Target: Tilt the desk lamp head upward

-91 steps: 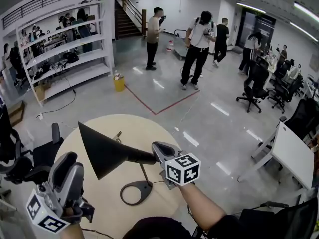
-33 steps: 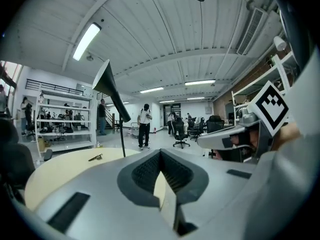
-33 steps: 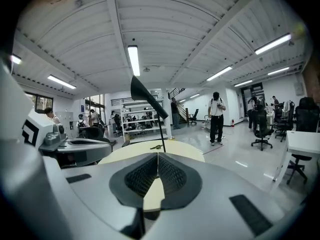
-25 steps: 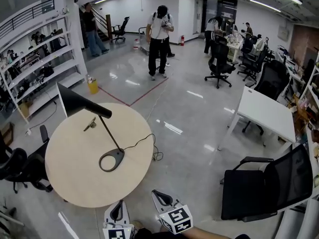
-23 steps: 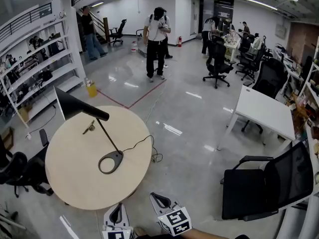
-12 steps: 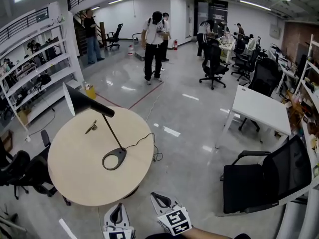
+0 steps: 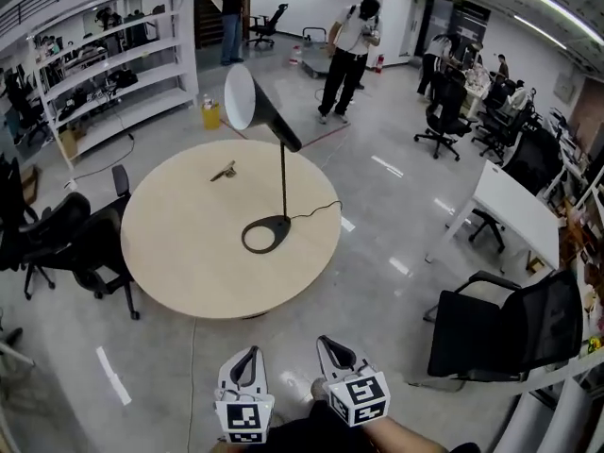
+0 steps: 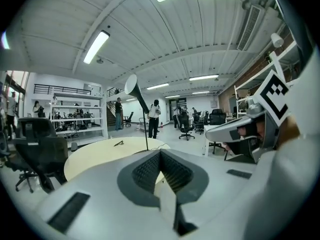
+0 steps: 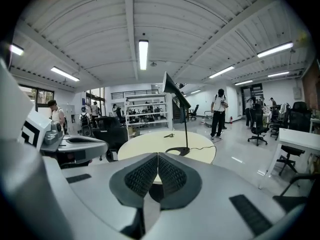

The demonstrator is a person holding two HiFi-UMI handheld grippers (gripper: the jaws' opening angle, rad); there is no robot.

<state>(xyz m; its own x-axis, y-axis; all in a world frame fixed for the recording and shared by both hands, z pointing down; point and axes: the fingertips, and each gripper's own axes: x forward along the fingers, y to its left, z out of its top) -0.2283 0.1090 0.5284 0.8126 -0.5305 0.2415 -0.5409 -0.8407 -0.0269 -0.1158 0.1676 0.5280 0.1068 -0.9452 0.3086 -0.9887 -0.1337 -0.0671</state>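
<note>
The desk lamp (image 7: 282, 179) stands a bit right of the round table's (image 7: 179, 253) middle. Its lamp head (image 7: 253, 105) already tips up, so the job looks done. Your left gripper (image 7: 247, 357) and right gripper (image 7: 333, 349) are closed, empty, and well back from the table's near edge.

Head view high, downward; gripper views low, level; share lamp (image 7: 261, 109)

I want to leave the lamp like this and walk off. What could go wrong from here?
The lamp head sits high and to one side of a thin stem over a small ring base; a knock to the round table might tip it. The cord runs to the table edge beside open floor, so a passer-by could snag it and drag the lamp.
</note>
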